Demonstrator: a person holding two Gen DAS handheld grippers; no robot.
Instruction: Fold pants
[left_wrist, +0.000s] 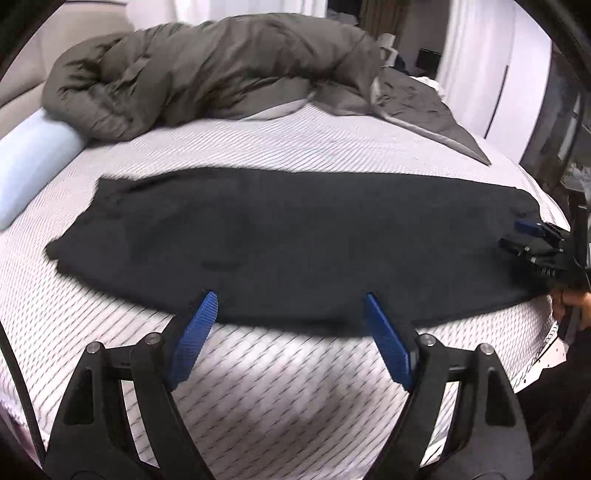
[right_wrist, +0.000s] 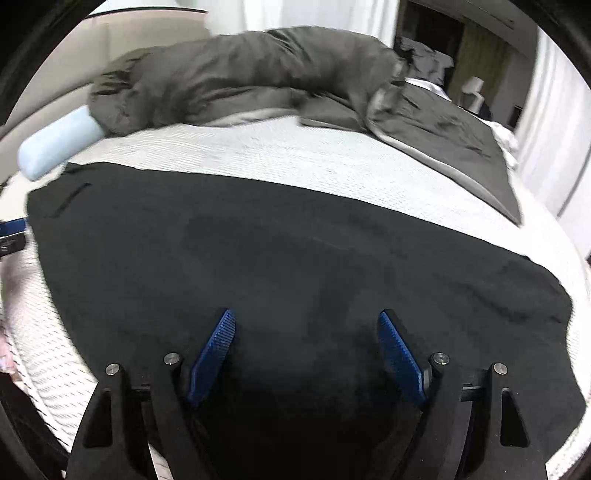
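Note:
Black pants (left_wrist: 288, 240) lie flat and lengthwise across the white striped bed (left_wrist: 258, 387), one leg on the other, waist end to the left. My left gripper (left_wrist: 290, 297) hovers open at the pants' near edge, nothing between its blue pads. In the right wrist view the pants (right_wrist: 295, 258) fill the middle, a pocket slit showing at the left end. My right gripper (right_wrist: 306, 315) stands open above the cloth, with no fold pinched between its pads. The right gripper (left_wrist: 532, 243) also shows at the pants' right end in the left wrist view, and a blue tip of the left gripper (right_wrist: 13, 227) shows at the far left edge.
A crumpled grey-brown duvet (left_wrist: 207, 70) lies along the far side of the bed, one corner (left_wrist: 436, 122) spread flat to the right. A pale blue bolster (left_wrist: 33, 162) rests at the left. A headboard stands at the left, and white curtains and wardrobe doors (left_wrist: 491, 66) behind.

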